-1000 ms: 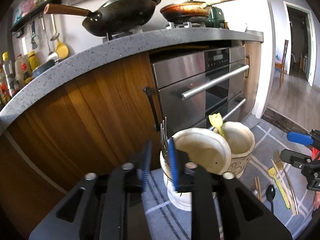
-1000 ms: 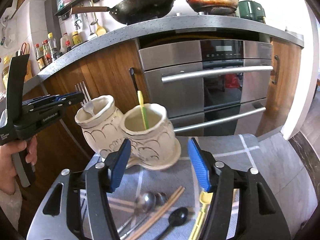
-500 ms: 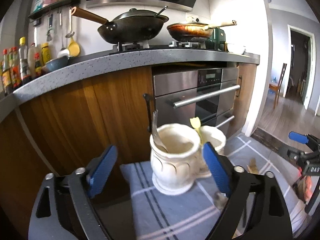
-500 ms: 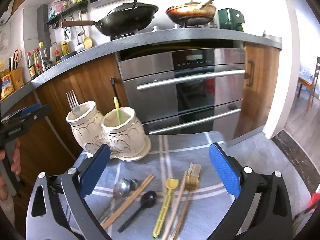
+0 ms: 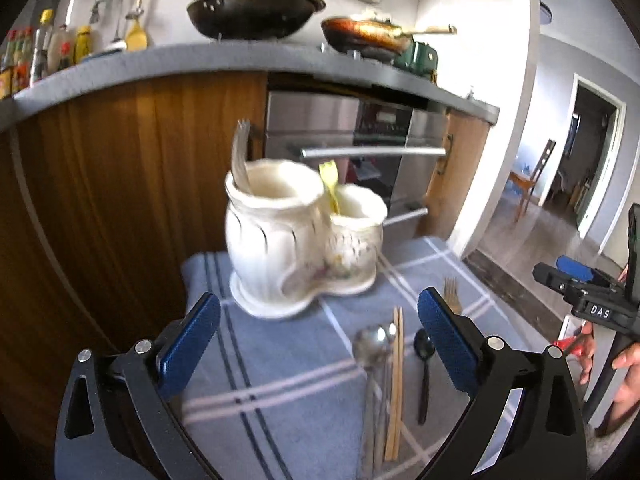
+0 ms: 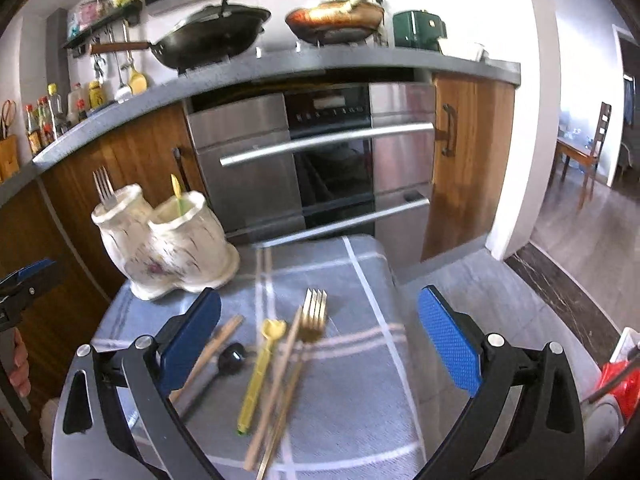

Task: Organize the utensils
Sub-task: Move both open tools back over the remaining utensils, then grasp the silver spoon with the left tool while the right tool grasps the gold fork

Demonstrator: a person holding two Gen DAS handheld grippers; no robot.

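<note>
Both hand-held grippers hang over the blue checked cloth [image 6: 360,380] on the tabletop: the left hand-held gripper [image 5: 318,344] is opening its jaws, nothing between them, and the right hand-held gripper [image 6: 320,344] stands wide apart and empty. Next pick looks like the gold metal fork [image 6: 310,320], lying flat just beside the yellow plastic spoon [image 6: 260,372], tines towards the oven, long axis running back to the camera. Best to close across the handle, mid-length, then stand it in the cream ceramic double-pot holder [image 6: 168,246].

Motion blurs the holder [image 5: 304,248]; the silver spoon's [image 5: 370,344] handle fades toward the frame's bottom.
</note>
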